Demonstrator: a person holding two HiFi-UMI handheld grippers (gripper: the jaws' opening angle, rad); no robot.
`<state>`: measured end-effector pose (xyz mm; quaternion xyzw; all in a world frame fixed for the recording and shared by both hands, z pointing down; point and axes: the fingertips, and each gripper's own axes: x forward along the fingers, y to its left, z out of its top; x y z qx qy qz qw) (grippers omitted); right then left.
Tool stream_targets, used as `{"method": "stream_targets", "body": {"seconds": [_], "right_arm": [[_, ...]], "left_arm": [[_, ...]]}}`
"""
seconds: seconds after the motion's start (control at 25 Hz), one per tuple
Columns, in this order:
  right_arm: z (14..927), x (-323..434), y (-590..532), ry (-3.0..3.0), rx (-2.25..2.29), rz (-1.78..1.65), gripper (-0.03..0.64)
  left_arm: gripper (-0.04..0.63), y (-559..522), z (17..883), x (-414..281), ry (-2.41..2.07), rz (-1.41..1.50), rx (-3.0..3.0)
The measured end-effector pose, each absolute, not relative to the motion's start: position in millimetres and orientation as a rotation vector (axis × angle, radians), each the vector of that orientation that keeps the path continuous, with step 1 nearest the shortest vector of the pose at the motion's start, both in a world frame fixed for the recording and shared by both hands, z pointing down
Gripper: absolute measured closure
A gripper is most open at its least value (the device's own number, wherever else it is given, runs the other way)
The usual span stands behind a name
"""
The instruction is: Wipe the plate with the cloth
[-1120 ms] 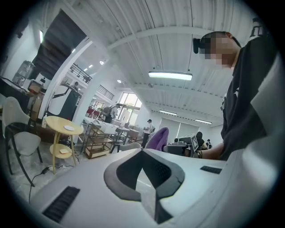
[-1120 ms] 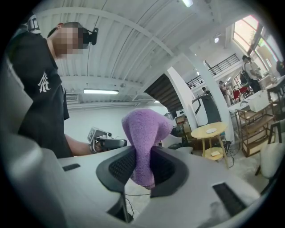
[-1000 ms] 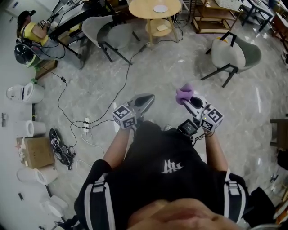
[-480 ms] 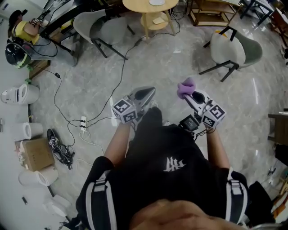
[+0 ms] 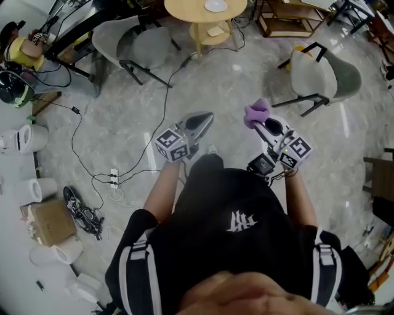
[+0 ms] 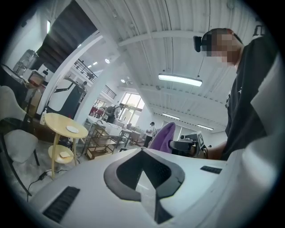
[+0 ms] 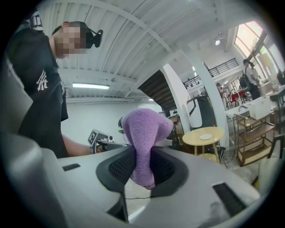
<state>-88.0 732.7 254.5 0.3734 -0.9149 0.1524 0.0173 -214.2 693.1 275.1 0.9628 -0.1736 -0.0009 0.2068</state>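
A person stands well back from a round yellow counter (image 5: pixel 184 13) that carries a white plate (image 5: pixel 216 5). The left gripper (image 5: pixel 200 120), well short of the counter, has its fingers (image 6: pixel 122 176) pressed together, nothing between them. The right gripper (image 5: pixel 265 127), equally far from the counter and further right, pinches a purple cloth (image 5: pixel 257 112), which bulges beyond the fingers.

A round wooden desk (image 5: pixel 184 11) stands between a grey chair (image 5: pixel 132 40) and another grey chair (image 5: pixel 323 74) on the marble floor (image 5: pixel 234 80), where a black cable (image 5: pixel 167 98) trails to a white power strip (image 5: pixel 114 178) near a cardboard box (image 5: pixel 46 218).
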Motion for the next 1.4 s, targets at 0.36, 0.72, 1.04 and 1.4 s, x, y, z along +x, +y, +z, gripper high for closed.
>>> {"method": "stream_targets", "body": {"seconds": [0.36, 0.72, 1.04, 1.4], "right_arm": [[245.9, -96.9, 651.0, -2.795, 1.231, 0.427, 0.531], [261.6, -72.7, 588.6, -2.785, 1.202, 0.472, 0.531], [272.5, -29.5, 504.9, -2.922, 1.033, 0.484, 0.531], [269.3, 42.4, 416.8, -3.0, 0.949, 0.54, 0.531]], "left_arm": [[0.583, 610.5, 282.3, -239.4, -0.471, -0.04, 2.654], [0.583, 556.1, 299.0, -222.2, -0.497, -0.02, 2.606], [0.583, 484.9, 295.5, -161.7, -0.575, 0.056, 2.602], [0.583, 416.0, 282.5, -77.2, -0.666, 0.014, 2.531]]}}
